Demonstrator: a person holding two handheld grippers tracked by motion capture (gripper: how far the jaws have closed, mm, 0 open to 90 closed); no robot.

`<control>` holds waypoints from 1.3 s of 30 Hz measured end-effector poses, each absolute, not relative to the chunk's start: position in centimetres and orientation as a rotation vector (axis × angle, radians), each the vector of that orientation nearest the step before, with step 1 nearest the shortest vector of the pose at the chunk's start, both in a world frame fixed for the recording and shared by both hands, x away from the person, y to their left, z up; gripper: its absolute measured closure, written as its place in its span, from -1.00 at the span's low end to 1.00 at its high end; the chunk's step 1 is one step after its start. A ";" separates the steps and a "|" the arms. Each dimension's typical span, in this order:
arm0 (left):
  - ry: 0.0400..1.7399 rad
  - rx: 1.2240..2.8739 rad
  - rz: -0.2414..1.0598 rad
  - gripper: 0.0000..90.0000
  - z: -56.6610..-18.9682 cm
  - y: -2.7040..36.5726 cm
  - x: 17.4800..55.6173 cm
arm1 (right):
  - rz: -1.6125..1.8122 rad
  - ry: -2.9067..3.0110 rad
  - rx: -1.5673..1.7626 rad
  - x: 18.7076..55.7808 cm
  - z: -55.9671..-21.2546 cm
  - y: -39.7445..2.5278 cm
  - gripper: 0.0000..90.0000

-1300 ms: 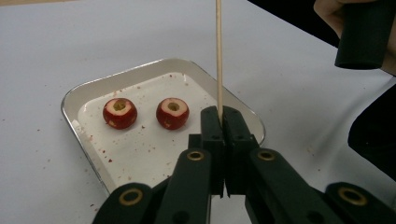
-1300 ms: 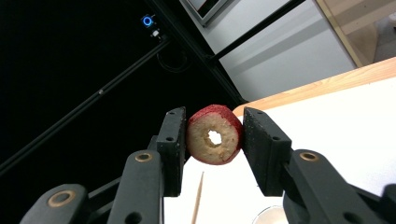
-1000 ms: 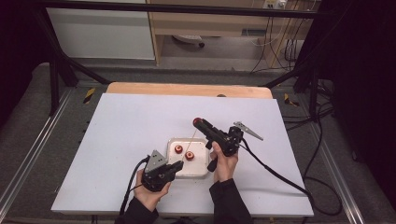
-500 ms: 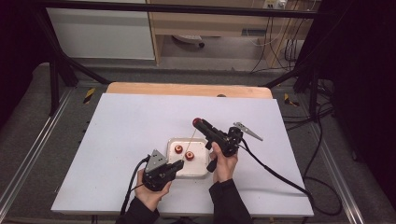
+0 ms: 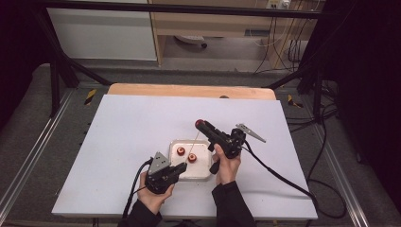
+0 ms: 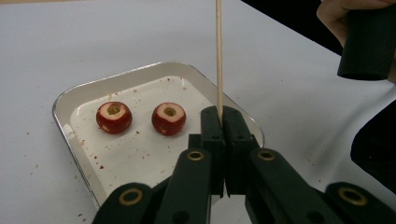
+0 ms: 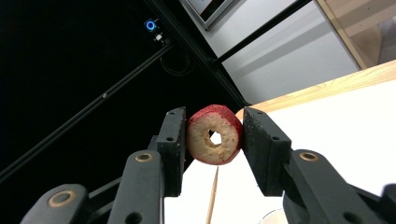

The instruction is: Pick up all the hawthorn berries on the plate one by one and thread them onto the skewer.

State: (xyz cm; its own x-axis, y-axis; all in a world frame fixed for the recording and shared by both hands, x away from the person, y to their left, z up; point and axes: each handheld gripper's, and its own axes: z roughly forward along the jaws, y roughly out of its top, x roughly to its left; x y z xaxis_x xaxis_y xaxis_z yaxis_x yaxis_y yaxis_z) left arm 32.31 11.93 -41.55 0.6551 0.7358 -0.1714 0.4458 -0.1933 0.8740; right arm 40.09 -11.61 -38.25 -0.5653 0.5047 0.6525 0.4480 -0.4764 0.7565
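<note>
Cored red fruit slice (image 7: 215,135) pinched between right gripper (image 7: 214,140) jaws, raised at 12 o'clock above tray (image 5: 176,143). Wooden skewer (image 6: 218,56) upright, clamped in left gripper (image 6: 223,114). Two cored fruits (image 6: 114,117) in tray at 10 o'clock.

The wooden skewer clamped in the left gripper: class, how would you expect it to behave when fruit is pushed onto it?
The skewer looks long and very thin, so it probably flexes or snaps under sideways force. It is gripped at its bottom end only, so its free tip may wobble. The cored fruit held in the right gripper has a hole, which should ease threading.
</note>
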 end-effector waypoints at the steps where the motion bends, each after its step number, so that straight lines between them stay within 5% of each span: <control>1: 0.940 1.833 0.349 0.96 -41.5 11.9 32.3 | 2.238 1.586 1.445 40.1 -38.3 -11.6 0.36; 39: 0.987 1.781 0.331 0.97 -41.4 11.7 32.6 | 2.234 1.615 1.450 39.6 -39.2 -10.9 0.36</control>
State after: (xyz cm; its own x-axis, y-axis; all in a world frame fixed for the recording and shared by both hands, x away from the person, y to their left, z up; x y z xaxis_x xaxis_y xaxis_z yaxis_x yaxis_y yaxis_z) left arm 32.57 11.71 -41.41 0.6252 0.7496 -0.2176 0.4665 -0.1353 0.8741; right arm 39.61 -10.88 -39.17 -0.5660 0.5023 0.6537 0.4633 -0.4621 0.7562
